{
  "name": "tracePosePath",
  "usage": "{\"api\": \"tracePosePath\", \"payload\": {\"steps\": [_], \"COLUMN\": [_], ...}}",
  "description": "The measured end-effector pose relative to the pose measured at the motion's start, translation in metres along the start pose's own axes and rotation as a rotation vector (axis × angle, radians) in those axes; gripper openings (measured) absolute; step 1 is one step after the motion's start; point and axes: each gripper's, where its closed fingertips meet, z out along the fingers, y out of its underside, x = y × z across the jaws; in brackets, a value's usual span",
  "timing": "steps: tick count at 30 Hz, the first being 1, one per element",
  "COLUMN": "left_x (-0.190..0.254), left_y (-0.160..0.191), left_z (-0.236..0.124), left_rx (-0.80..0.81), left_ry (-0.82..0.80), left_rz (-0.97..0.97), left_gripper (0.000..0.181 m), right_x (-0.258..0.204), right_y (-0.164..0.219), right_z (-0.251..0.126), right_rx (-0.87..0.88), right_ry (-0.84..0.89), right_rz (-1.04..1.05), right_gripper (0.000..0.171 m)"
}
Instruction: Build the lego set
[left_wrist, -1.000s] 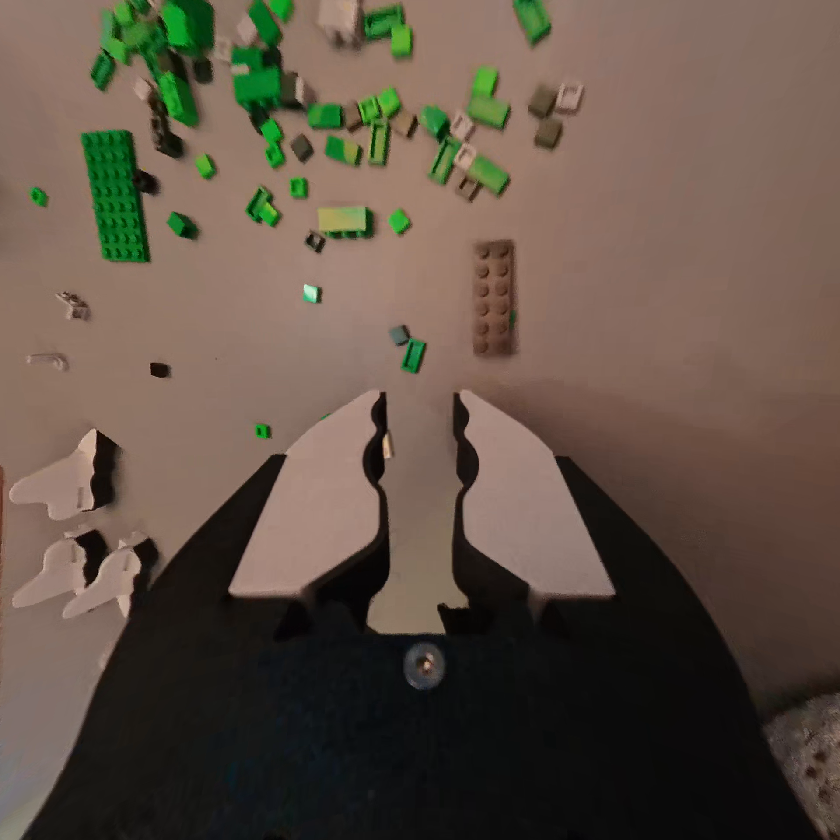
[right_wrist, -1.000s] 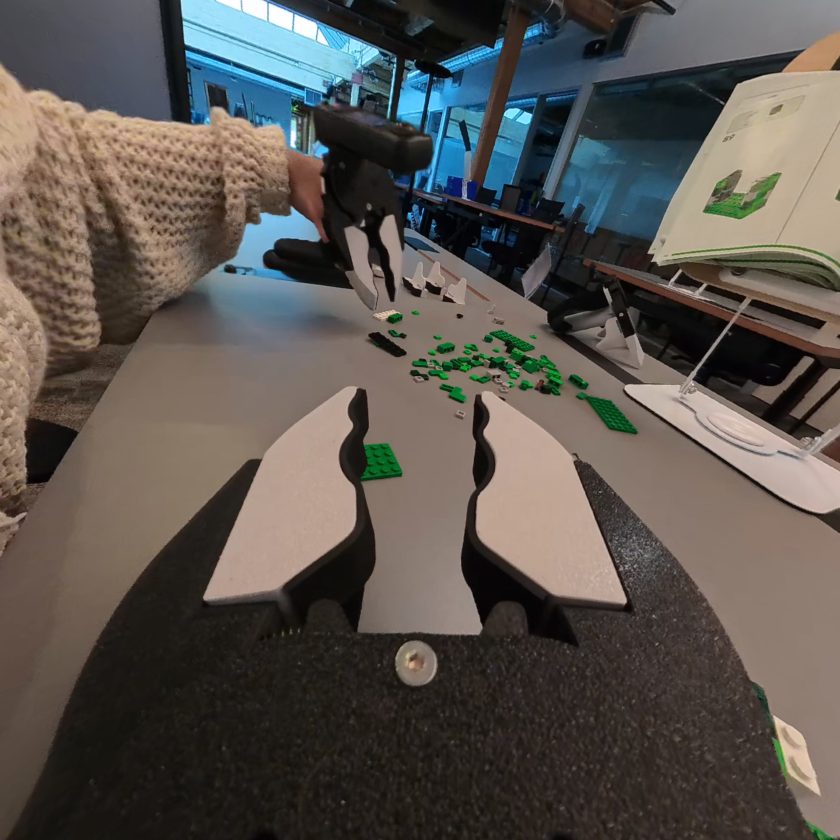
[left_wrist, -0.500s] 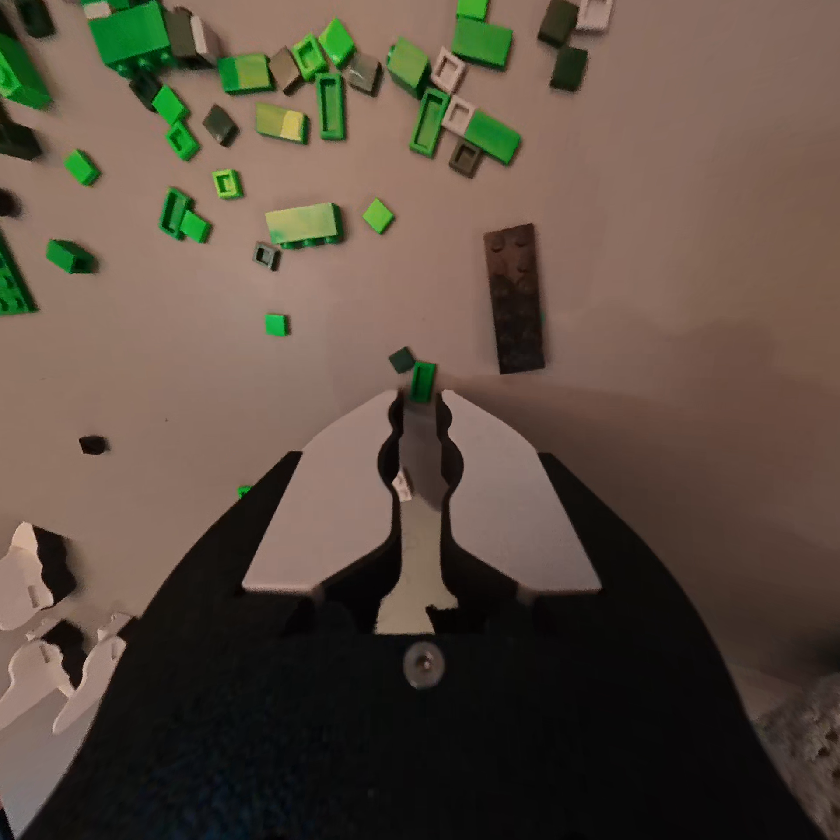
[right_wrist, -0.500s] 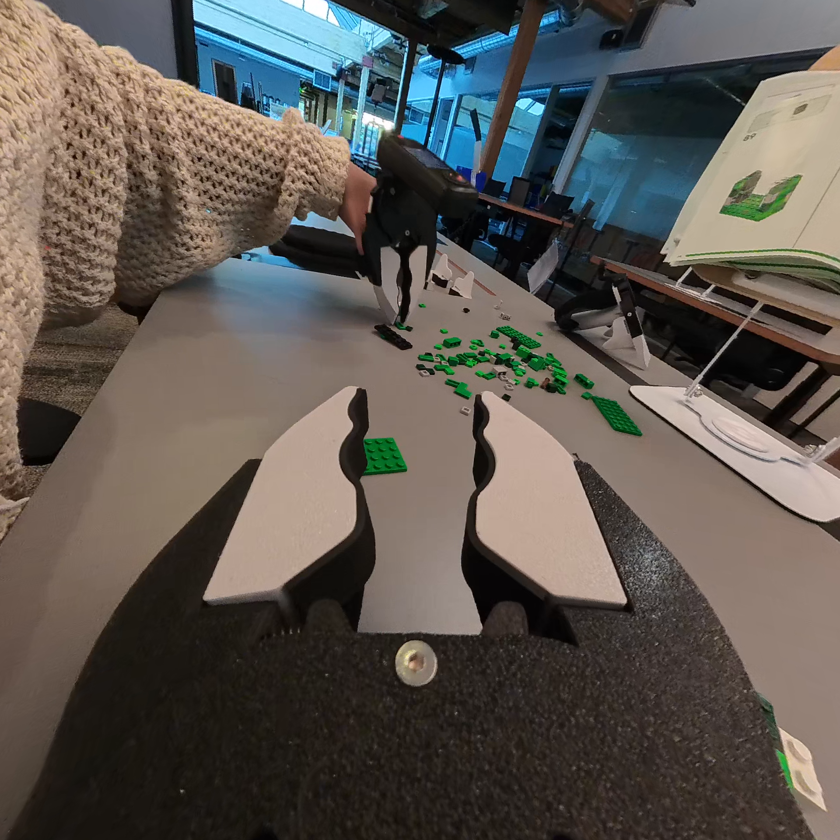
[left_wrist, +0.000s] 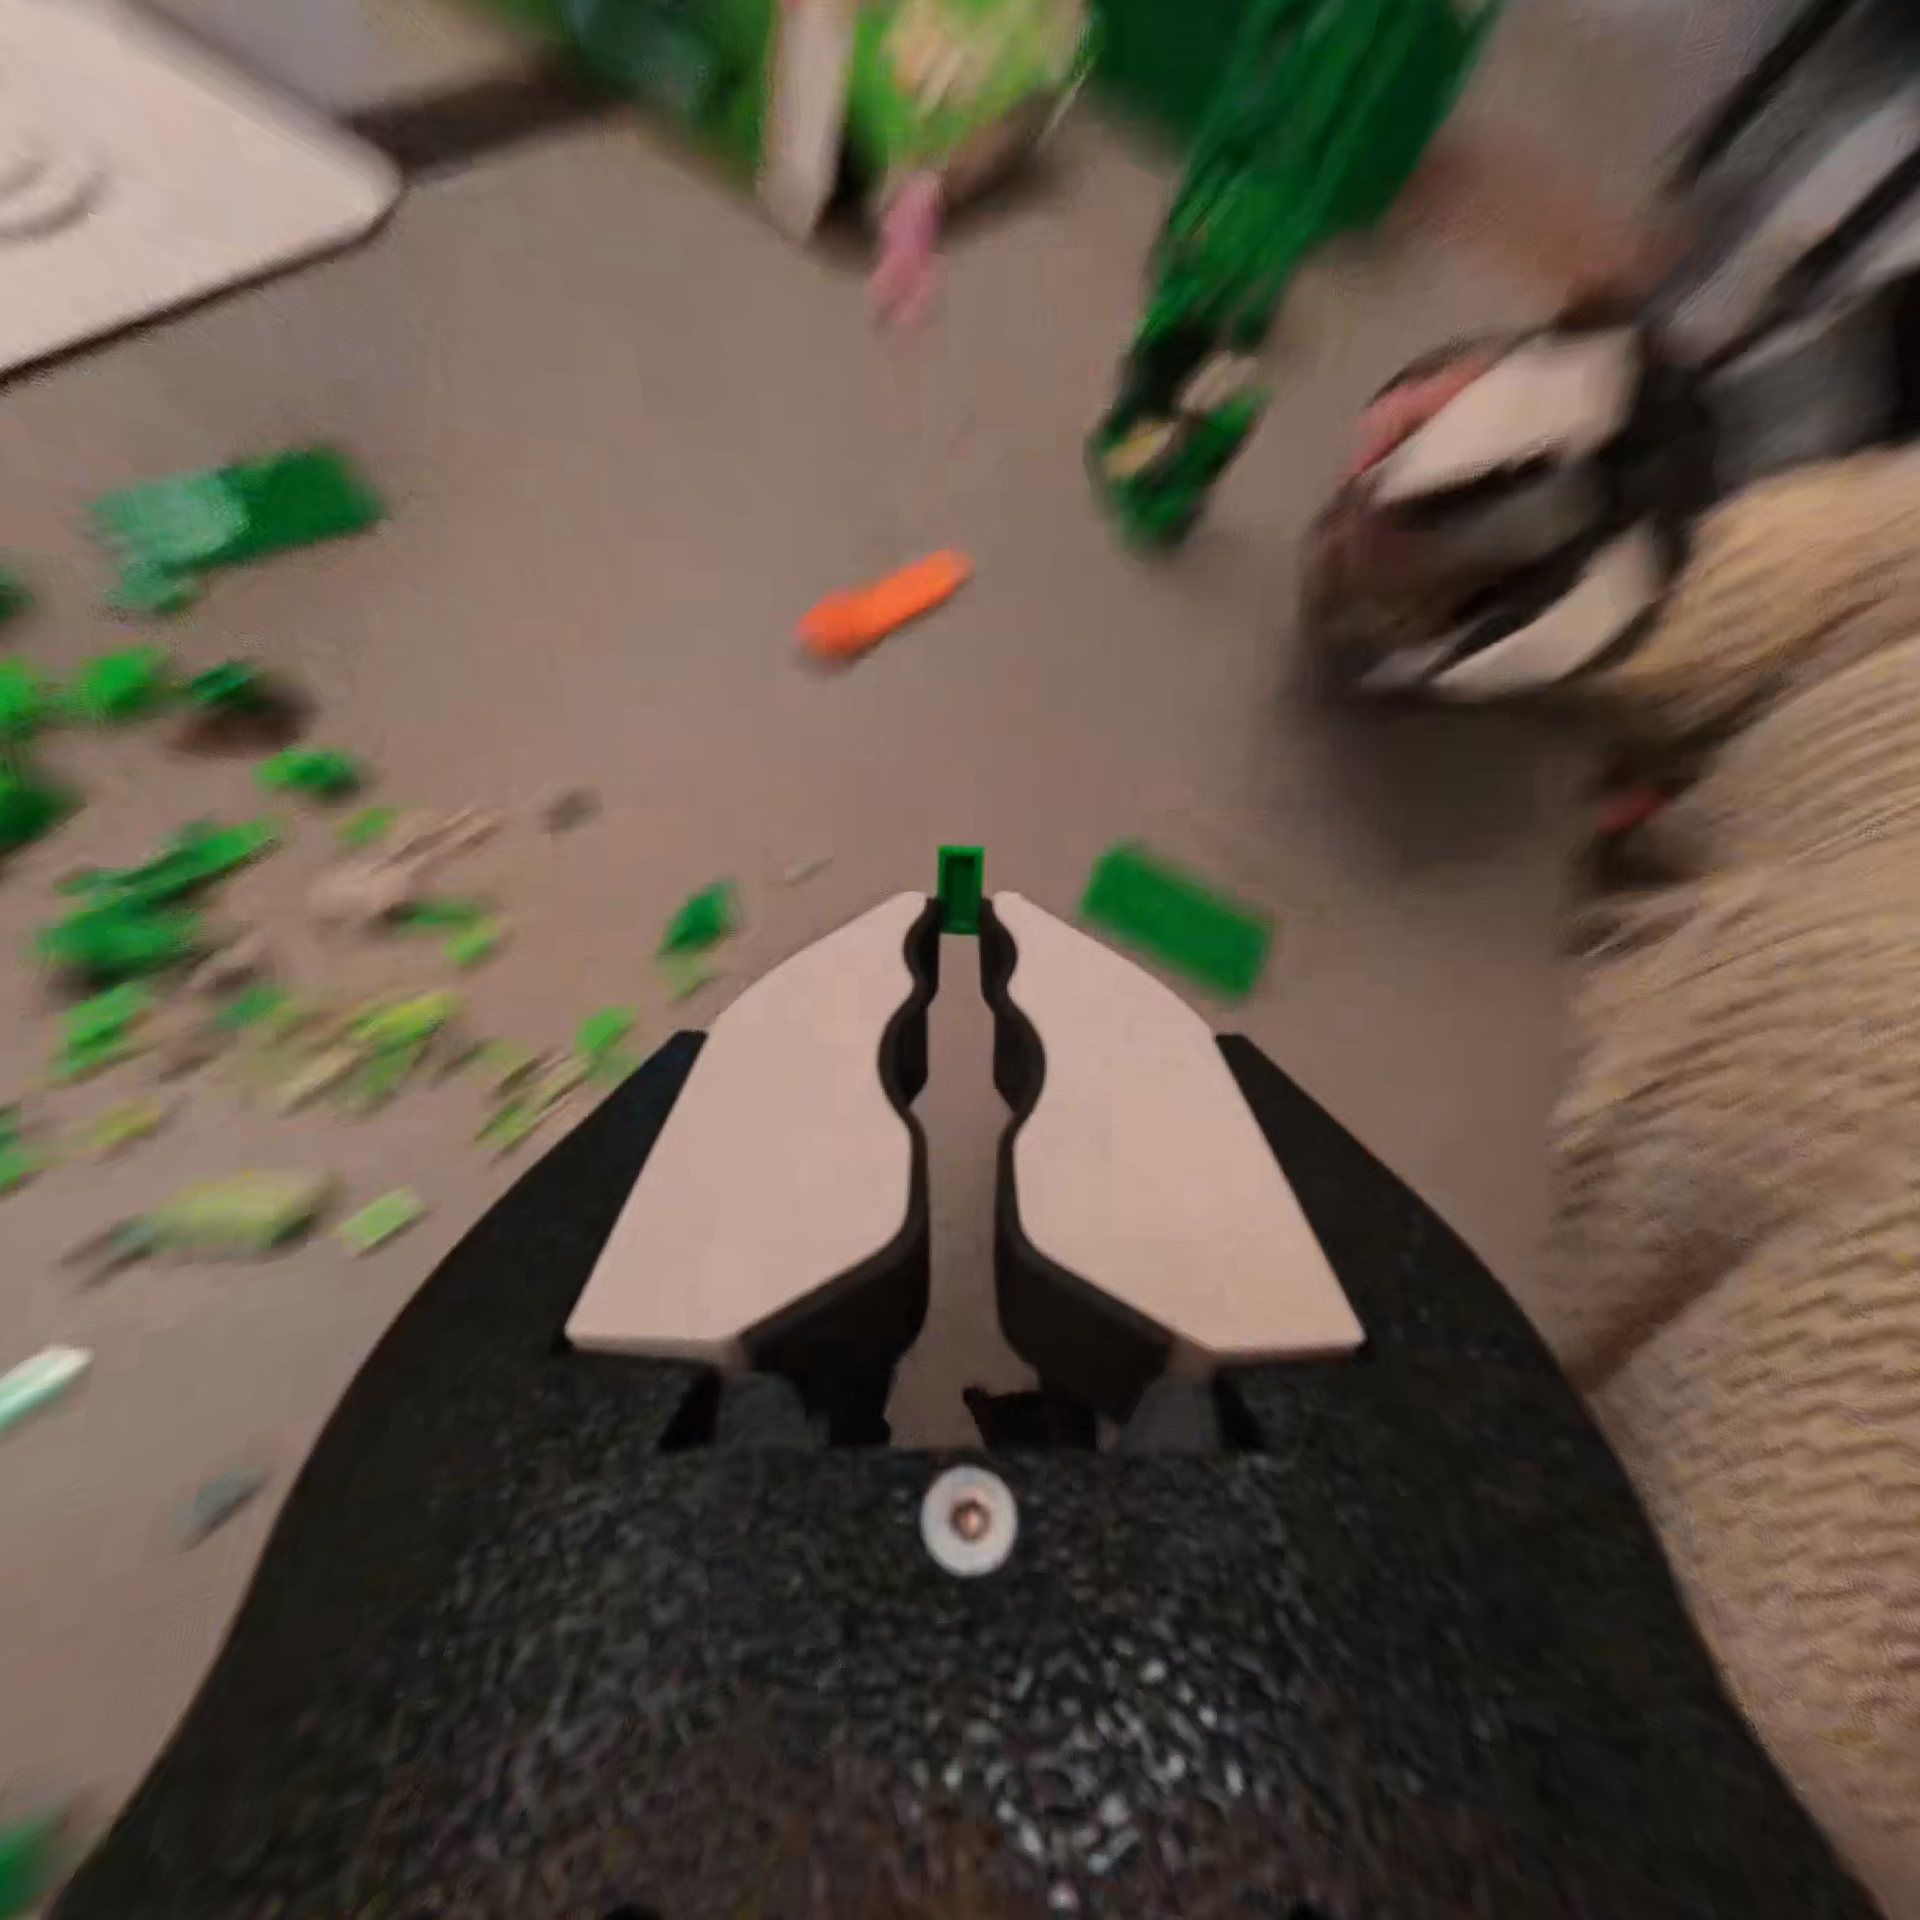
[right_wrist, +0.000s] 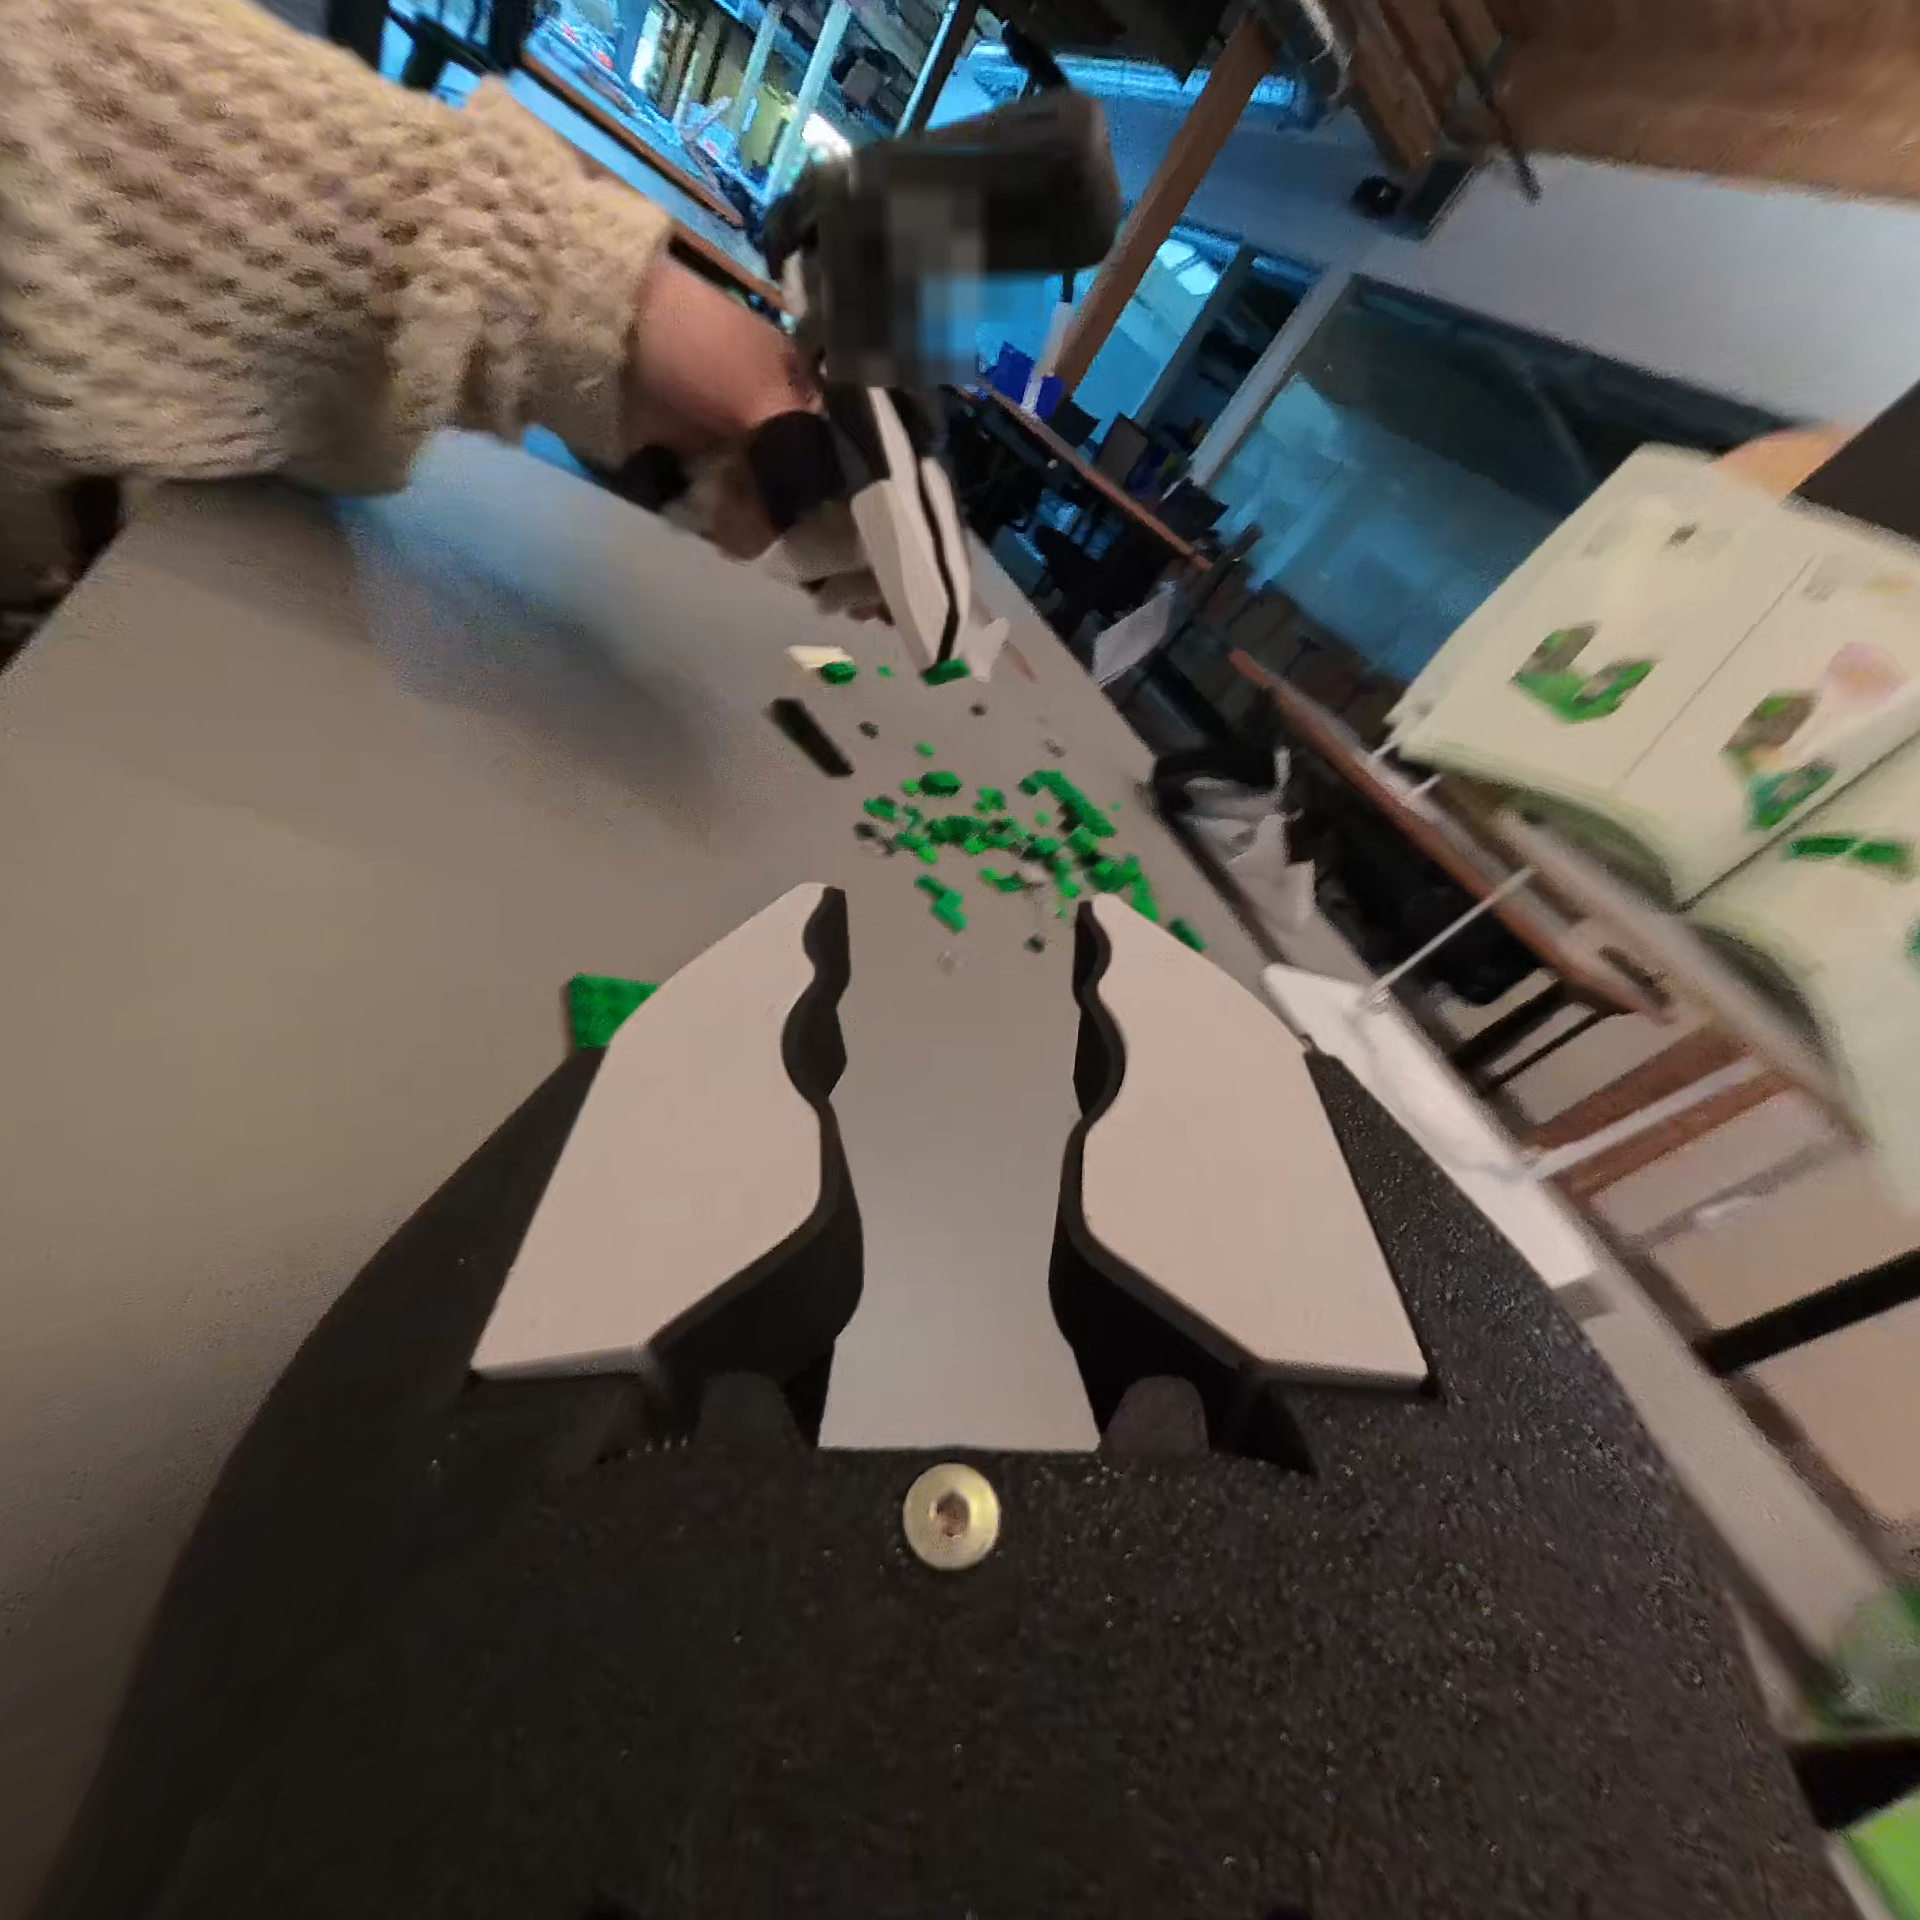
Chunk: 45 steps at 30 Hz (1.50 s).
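My left gripper (left_wrist: 958, 906) is shut on a small green tile (left_wrist: 958, 873) that sticks out past its fingertips, held above the grey table. In the right wrist view the left gripper (right_wrist: 935, 639) hangs at the far side of the table with the tile (right_wrist: 945, 672) in its tips. My right gripper (right_wrist: 961, 914) is open and empty, low over the table; it also shows blurred in the left wrist view (left_wrist: 1507, 520). A green square plate (right_wrist: 603, 1008) lies just left of the right gripper, and shows in the left wrist view (left_wrist: 1174, 935).
Many loose green pieces (right_wrist: 997, 831) lie scattered mid-table, with a black plate (right_wrist: 810, 736) beyond. An open instruction booklet (right_wrist: 1662, 707) stands on a white stand (right_wrist: 1403, 1091) at the right. An orange piece (left_wrist: 883, 603) lies on the table. A knitted sleeve (right_wrist: 260, 260) reaches in.
My left gripper closed on the small green tile, lifted it off the table and swung round towards the right gripper. The right gripper tilted and stayed open.
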Motion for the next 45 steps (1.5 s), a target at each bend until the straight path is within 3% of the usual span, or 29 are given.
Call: {"api": "tracePosePath", "payload": {"steps": [1,4,9,19,22,26,31,36,42,45], "left_x": [0.024,0.076,0.108,0.122,0.122,0.110,0.051,0.039,0.039,0.039], "left_y": [-0.012,-0.034,-0.051,-0.046,-0.041,-0.032,-0.009,-0.007,-0.005,-0.003], "left_z": [0.010,0.026,0.030,0.039,0.043,0.049,0.037,0.011,-0.002,-0.003], "left_rx": [0.094,0.271,0.408,0.345,0.319,0.298,0.258,0.262,0.232,0.218], "left_ry": [0.101,0.386,0.686,0.749,0.741,0.632,0.181,0.003,-0.102,-0.119], "left_rz": [-0.056,-0.199,-0.347,-0.349,-0.346,-0.343,-0.236,-0.144,-0.053,-0.029], "left_gripper": [0.006,0.006,0.006,0.006,0.006,0.012,0.015,0.011,0.009,0.009], "right_x": [0.005,0.010,0.003,-0.001,-0.004,-0.008,-0.025,-0.047,-0.052,-0.048], "right_y": [-0.011,-0.039,-0.060,-0.061,-0.058,-0.042,0.050,0.094,0.094,0.094], "right_z": [0.002,0.008,0.021,0.031,0.033,0.033,0.012,-0.011,-0.009,-0.004], "right_rx": [0.018,0.042,-0.003,-0.078,-0.095,-0.169,-0.695,-1.026,-1.097,-1.093], "right_ry": [0.023,0.033,-0.024,-0.091,-0.115,-0.187,-0.461,-0.688,-0.761,-0.728], "right_rz": [-0.038,-0.159,-0.304,-0.377,-0.382,-0.356,-0.269,-0.166,-0.126,-0.136], "right_gripper": [0.042,0.045,0.049,0.037,0.017,0.017,0.017,0.017,0.017,0.027]}}
